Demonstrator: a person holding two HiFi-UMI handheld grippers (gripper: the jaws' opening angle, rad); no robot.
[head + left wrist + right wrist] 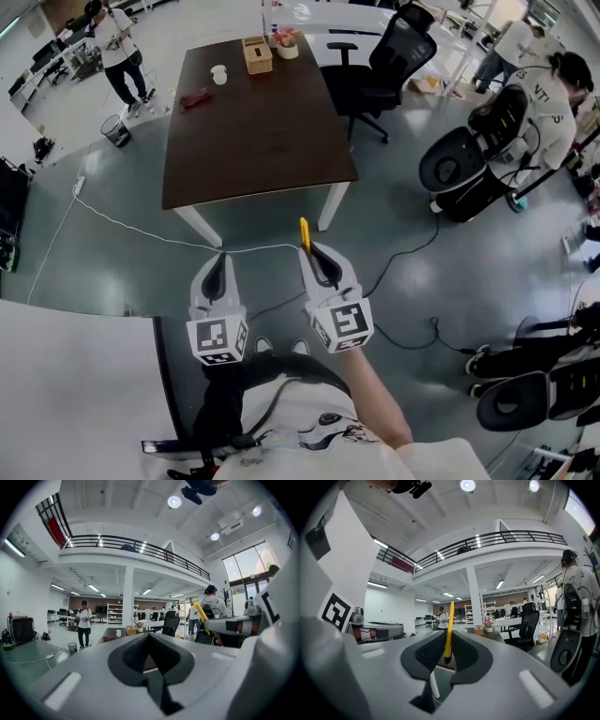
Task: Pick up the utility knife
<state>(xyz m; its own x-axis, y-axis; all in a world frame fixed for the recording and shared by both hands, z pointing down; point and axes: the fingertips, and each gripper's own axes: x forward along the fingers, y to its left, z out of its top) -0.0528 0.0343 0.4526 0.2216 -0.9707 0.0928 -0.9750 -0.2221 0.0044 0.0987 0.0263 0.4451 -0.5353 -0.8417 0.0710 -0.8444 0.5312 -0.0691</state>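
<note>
Head view looks steeply down; both gripper views face level toward table (pixel 253 131)

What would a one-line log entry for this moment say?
right gripper: shut on utility knife | left gripper: shut, empty | knife: upright, held in air, away from brown table

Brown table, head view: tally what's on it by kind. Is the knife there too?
White cup: 1
Wooden box: 1
Flower pot: 1
Red item, too small to identify: 1
Total on the brown table: 4
The yellow utility knife isn't on it; the right gripper is clamped on it.
</note>
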